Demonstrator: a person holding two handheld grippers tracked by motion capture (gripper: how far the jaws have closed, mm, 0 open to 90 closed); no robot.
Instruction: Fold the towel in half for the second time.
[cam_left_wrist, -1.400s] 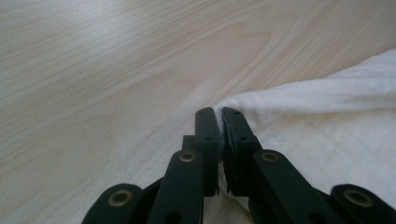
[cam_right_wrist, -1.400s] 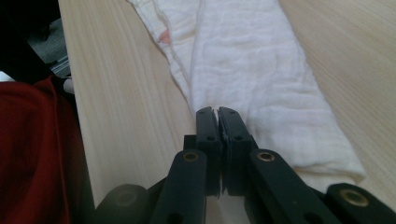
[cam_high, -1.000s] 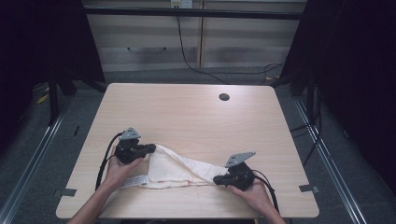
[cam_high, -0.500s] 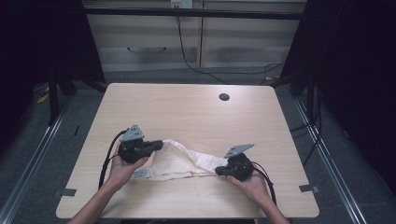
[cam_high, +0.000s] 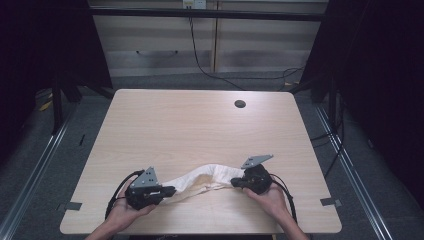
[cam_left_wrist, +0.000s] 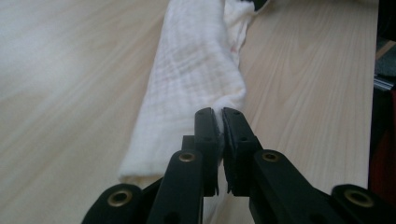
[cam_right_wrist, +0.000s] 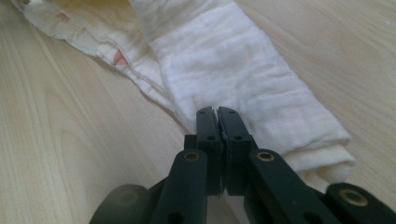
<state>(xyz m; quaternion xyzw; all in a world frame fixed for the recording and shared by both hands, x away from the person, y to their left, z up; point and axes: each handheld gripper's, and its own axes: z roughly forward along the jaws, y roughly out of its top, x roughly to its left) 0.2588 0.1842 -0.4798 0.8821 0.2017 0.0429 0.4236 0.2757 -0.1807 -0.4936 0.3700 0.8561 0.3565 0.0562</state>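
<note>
Low in the frame, the left gripper (cam_high: 169, 190) and right gripper (cam_high: 237, 183) each pinch the half-folded white cloth (cam_high: 202, 179); flattening remains.

bright even light on the table (cam_high: 200, 130), dark surroundings, soft gripper views

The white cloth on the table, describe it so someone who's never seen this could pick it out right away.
Start at the pale wooden table and look along its near edge, between the person's two hands. The cloth is a soft, bunched white strip, pinched at one end by the left gripper and at the other by the right gripper. It is the one white, limp thing there.
</note>
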